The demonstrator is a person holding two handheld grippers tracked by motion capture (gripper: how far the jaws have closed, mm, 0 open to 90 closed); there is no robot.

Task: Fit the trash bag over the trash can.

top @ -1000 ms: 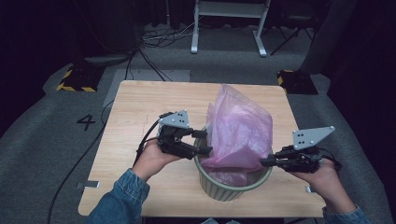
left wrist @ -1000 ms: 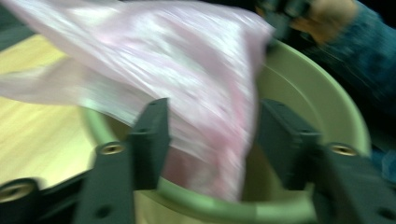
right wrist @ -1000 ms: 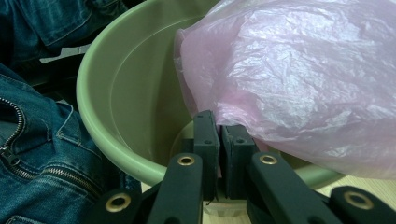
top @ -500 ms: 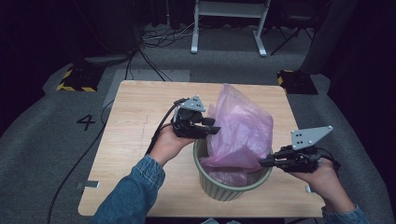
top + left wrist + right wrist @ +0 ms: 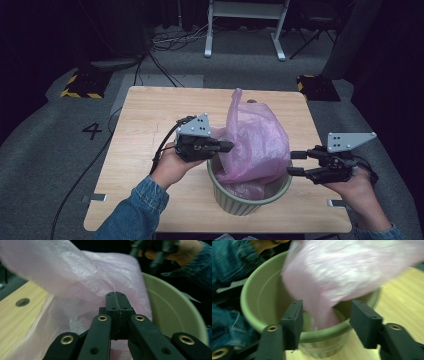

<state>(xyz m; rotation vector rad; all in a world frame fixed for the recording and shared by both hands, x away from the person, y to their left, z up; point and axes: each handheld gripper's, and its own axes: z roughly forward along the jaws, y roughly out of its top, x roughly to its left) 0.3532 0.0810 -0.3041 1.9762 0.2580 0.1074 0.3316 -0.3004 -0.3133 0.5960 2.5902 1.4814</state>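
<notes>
Quick headcount from where I'm standing: one wooden table (image 5: pixel 150 130), and on it one green bin (image 5: pixel 247 199) with one pink plastic bag (image 5: pixel 255 142) rising out of it. Two grippers in play, the left gripper (image 5: pixel 226 146) and the right gripper (image 5: pixel 294 163), one in each of two hands, each topped by a grey plate, so two plates. On the floor, two yellow-and-black striped blocks (image 5: pixel 80 86), one white stand (image 5: pixel 245 27), and one painted numeral (image 5: pixel 92 131).

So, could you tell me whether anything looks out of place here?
Yes: the pink bag isn't lining the green bin; it stands bunched above the rim, leaning left, with one edge pinched in the left claw.
</notes>
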